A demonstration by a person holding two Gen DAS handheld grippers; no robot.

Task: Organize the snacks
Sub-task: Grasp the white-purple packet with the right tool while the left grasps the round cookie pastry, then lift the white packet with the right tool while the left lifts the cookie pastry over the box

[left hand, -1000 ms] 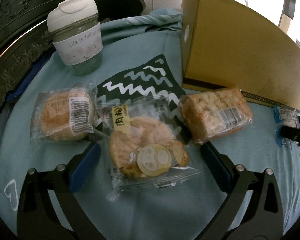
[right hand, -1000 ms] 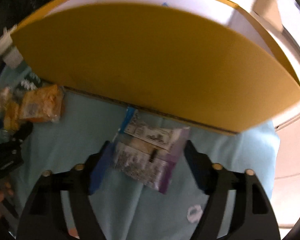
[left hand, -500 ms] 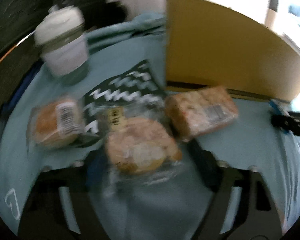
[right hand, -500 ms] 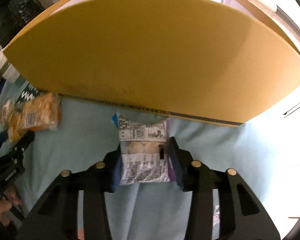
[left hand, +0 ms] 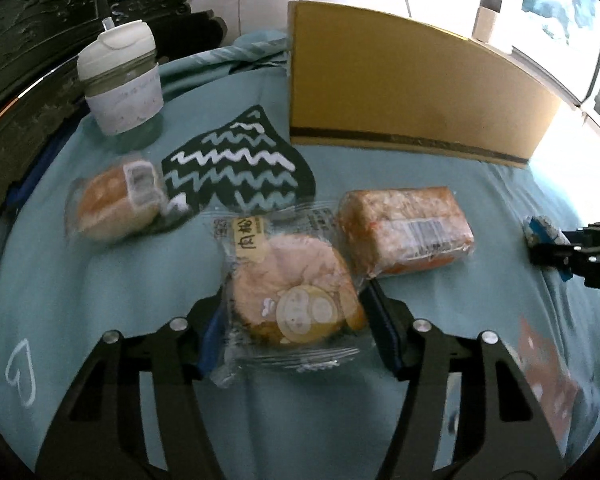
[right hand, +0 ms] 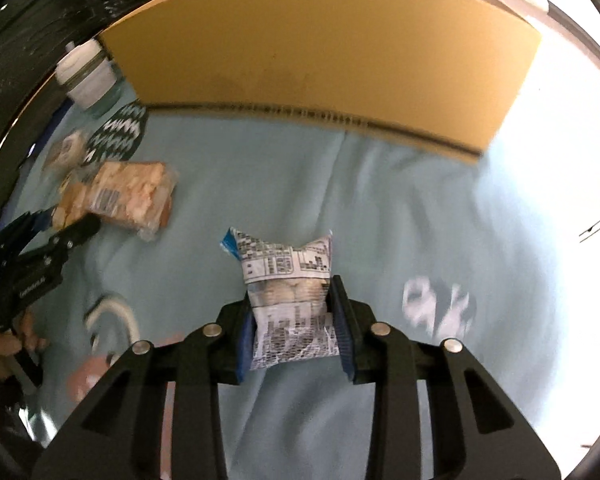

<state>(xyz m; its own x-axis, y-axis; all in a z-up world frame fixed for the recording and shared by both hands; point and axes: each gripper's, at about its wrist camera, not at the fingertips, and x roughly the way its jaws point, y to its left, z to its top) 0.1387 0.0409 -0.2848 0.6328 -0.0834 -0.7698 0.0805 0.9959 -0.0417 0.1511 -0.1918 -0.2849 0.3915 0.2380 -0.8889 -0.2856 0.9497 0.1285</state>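
As both tongs have just been closing on a packet each, status below.
Left gripper [left hand: 294, 312]: jaws have just been closing, now clamped on the round cake packet [left hand: 292, 300] with the cartoon sticker; pads press the wrapper on both sides.
Right gripper [right hand: 296, 320]: jaws have just been closing, now clamped on the small printed packet [right hand: 290, 296]; packet looks lifted off the cloth, judgement only.
Yellow box [left hand: 404, 92]: stands at the far side of the blue cloth [left hand: 100, 280]; probably where the snacks go; its inside is not visible, so contents unknown.
Loose snacks: rectangular cake packet [left hand: 406, 230] just right of the round one, nearly touching; bun packet [left hand: 114, 200] to the left, edge on a zigzag-print patch [left hand: 236, 164].
Cup [left hand: 120, 80]: lidded, far left, not a snack.
Done: two packets gripped, none seen stowed.
Left: carry both held packets to the box, then fetch the rectangular cake and the bun.
Progress: early, by my reading.
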